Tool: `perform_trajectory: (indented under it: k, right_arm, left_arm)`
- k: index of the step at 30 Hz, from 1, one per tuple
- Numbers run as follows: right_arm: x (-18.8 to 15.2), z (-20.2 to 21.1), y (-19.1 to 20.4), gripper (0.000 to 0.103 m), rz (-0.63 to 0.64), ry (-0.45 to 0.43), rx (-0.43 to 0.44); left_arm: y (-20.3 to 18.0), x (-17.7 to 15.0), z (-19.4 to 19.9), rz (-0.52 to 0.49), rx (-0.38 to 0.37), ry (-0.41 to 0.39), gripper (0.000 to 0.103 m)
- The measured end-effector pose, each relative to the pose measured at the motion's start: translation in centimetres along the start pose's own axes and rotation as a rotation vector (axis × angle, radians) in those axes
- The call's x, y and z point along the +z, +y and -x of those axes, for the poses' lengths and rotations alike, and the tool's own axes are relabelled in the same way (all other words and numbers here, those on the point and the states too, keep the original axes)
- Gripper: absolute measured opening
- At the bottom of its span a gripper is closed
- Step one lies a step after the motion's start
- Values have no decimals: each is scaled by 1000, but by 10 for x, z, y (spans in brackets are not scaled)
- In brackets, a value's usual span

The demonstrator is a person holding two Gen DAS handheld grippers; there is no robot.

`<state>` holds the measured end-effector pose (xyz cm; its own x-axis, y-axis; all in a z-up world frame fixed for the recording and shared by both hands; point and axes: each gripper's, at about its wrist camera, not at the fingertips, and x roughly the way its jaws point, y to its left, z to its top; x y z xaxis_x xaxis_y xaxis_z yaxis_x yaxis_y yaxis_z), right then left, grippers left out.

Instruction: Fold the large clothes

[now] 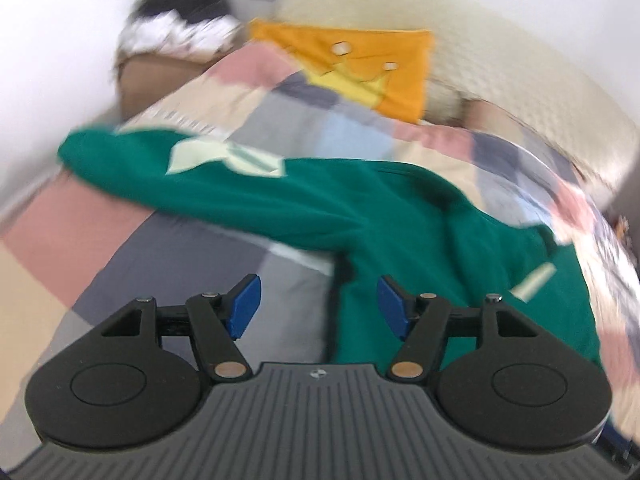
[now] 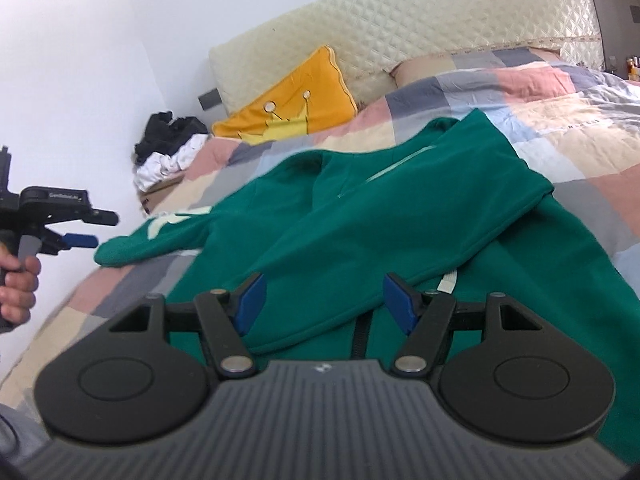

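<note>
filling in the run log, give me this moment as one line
stage: mid-fold | green hoodie: on checked bedspread, sleeve out left | left gripper: open, empty | right gripper: open, over hoodie

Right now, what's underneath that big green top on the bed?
The green top lies spread on a checked quilt of pink, grey and cream squares. The quilt shows all around it; whatever lies directly beneath the fabric is covered.

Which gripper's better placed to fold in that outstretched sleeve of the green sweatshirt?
Left. The left gripper hangs open beside the sleeve end; the right gripper is open over the sweatshirt's body.
</note>
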<state>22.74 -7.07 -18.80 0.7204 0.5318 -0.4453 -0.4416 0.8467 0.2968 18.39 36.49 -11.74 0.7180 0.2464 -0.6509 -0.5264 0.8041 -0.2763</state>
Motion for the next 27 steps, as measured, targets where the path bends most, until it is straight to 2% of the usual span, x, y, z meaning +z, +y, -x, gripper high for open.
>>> perform_trajectory:
  k: [2,5,11,17,21,27]
  right_arm:
    - [-1,-7,-1,67,0,7,-8]
    - [-5,-20,0,67,7,24,-22]
    - [-12,-45,6,67,81,47,-58]
    - [-15,-66,5,67,88,76,-92]
    - [-15,-80,6,67,75,94,-117]
    - [-11,-99,6,67,50,100,-148]
  left_arm:
    - [29,8,-17,98,-1,29,70]
    - [73,14,-42,261,-49,49,70]
    - [146,13,-105,540,-110,53,70]
    - [207,22,-159,713,-125,0,70]
    - [237,36,-187,770,-149,-47,70]
    - [268,61,-212,847,-99,-126,70]
